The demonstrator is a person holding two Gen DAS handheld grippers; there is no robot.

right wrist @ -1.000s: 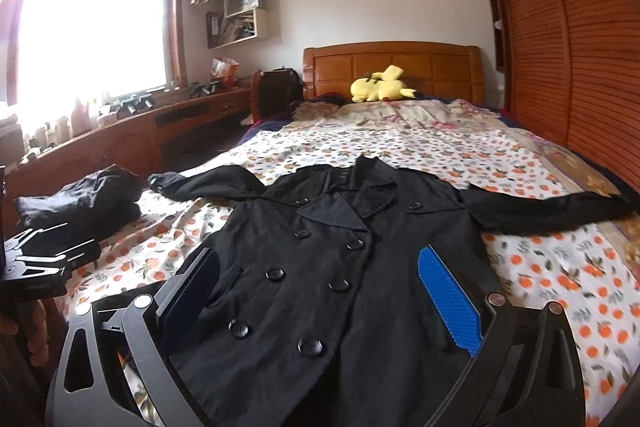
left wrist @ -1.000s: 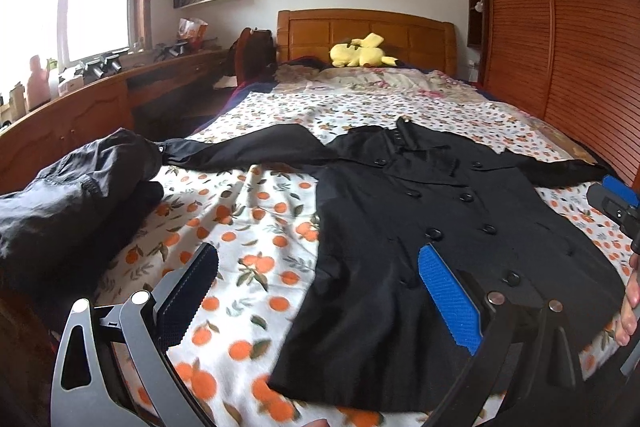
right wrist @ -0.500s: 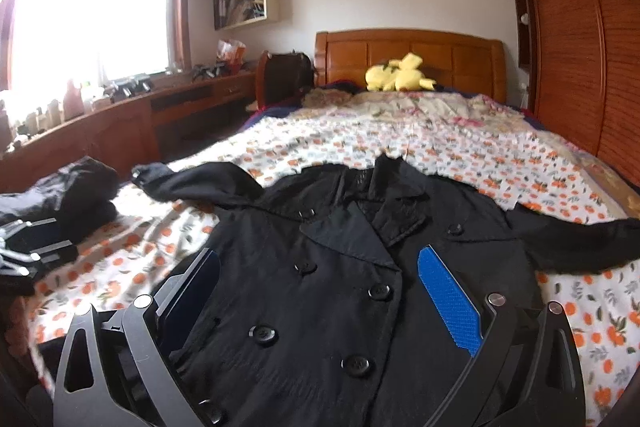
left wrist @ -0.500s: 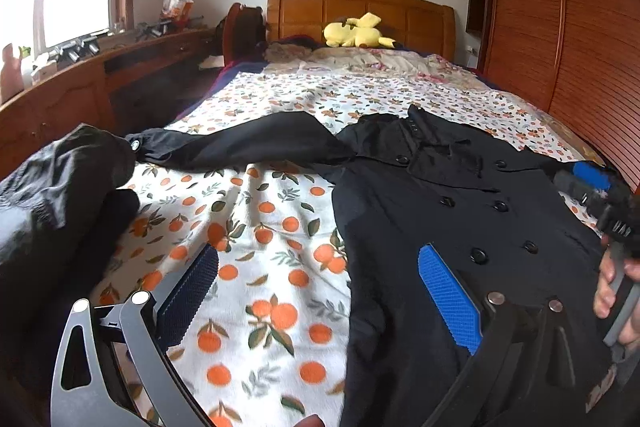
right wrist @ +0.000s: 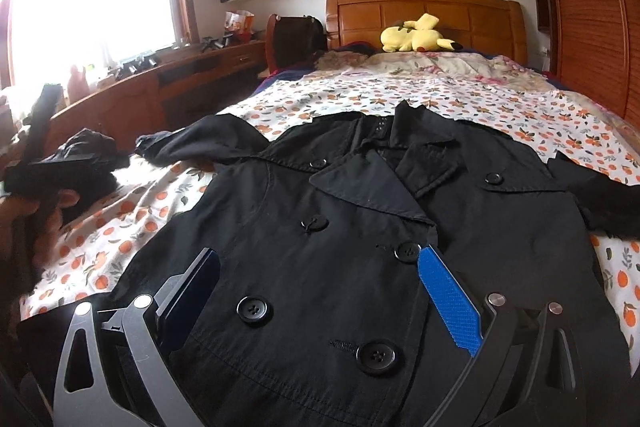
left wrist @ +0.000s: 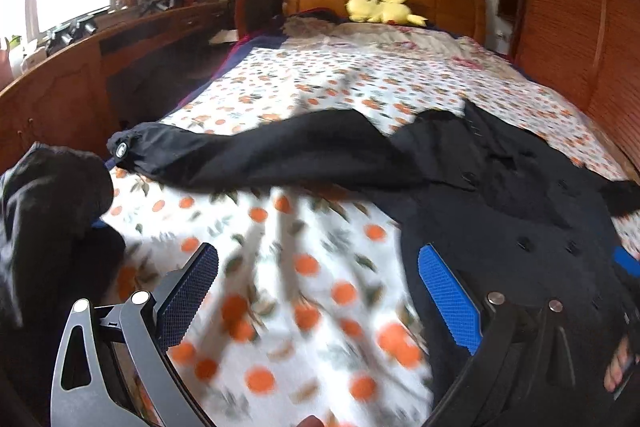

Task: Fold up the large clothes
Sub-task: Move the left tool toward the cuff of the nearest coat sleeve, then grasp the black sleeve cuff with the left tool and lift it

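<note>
A black double-breasted coat [right wrist: 360, 211] lies face up and spread on the orange-print bed sheet [left wrist: 280, 247], collar toward the headboard. Its left sleeve [left wrist: 260, 155] stretches out toward the bed's left edge. My left gripper [left wrist: 316, 291] is open and empty above the sheet, just left of the coat's side edge and short of that sleeve. My right gripper [right wrist: 316, 287] is open and empty, low over the coat's buttoned front. The coat also shows in the left wrist view [left wrist: 520, 227]. The right sleeve [right wrist: 600, 199] lies out to the right.
A heap of dark clothes [left wrist: 44, 219] sits at the bed's left edge. A yellow plush toy [right wrist: 416, 35] lies by the wooden headboard [right wrist: 424, 11]. A wooden desk [left wrist: 80, 75] runs along the left, a wooden wardrobe [right wrist: 592, 7] on the right.
Both grippers have moved forward and lower over the bed. The left one has swung left toward the outstretched sleeve; the right one has come closer over the coat's chest. Both stay open.
</note>
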